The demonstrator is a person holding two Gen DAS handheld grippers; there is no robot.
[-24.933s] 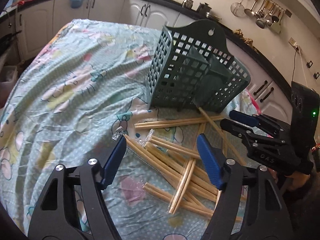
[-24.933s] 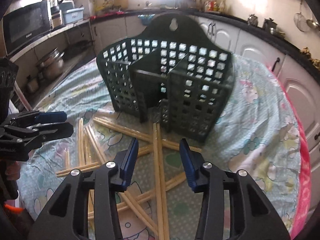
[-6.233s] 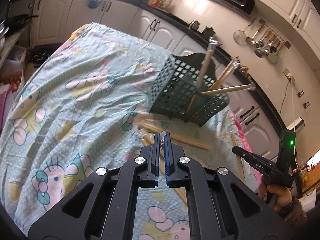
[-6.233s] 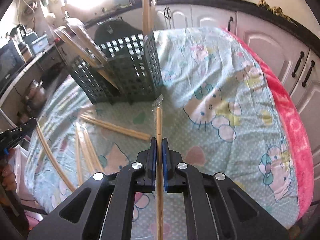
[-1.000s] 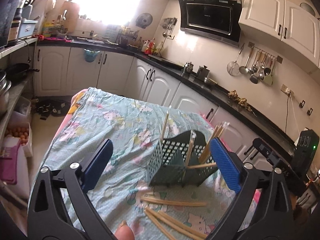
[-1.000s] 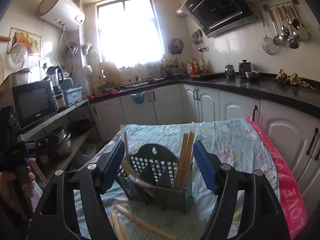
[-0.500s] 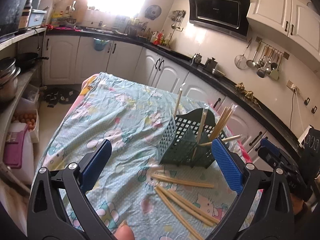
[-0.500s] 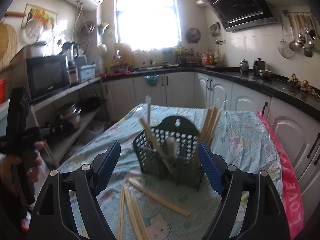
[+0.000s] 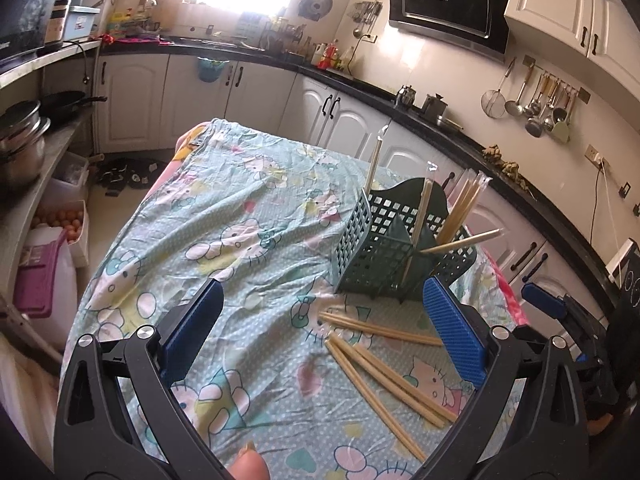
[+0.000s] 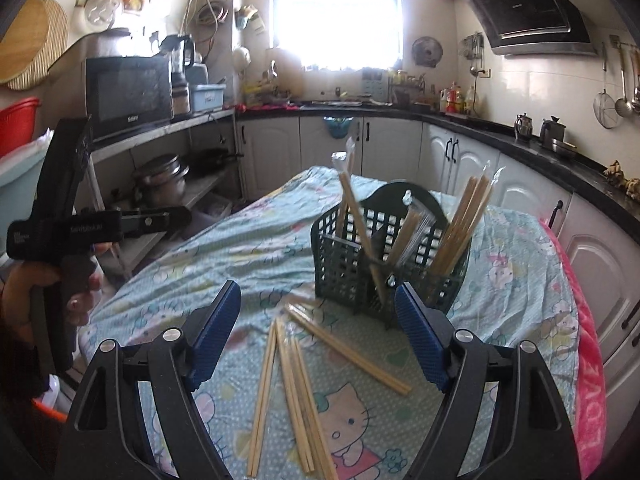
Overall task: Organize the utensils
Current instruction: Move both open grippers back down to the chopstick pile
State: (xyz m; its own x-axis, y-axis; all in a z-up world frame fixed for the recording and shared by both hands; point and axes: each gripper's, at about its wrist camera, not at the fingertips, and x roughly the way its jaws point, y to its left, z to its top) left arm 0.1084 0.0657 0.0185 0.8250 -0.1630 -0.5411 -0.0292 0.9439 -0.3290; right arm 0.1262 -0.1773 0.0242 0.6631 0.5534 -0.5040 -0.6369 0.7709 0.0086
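Chopsticks (image 10: 460,224) now stand in the basket (image 10: 352,256); both my tongs, left (image 9: 320,340) and right (image 10: 316,332), hang released and empty. Loose pairs (image 10: 296,384) before the basket remain, so I judge another pick is next.

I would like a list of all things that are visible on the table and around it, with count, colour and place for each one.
basket: one, dark green, upright on the cloth, far side of the loose sticks.
chopsticks in basket: several wrapped pairs, pale wood, leaning out of its compartments; exact count unclear.
loose chopsticks: several, pale wood, lying on the cloth before the basket.
tablecloth: one, light blue with cartoon cats, covering the table.
microwave: one, black, on the shelf at the side.
range hood: one, black, on the wall.
left gripper: blue pads, open, empty.
right gripper: blue pads, open, empty.
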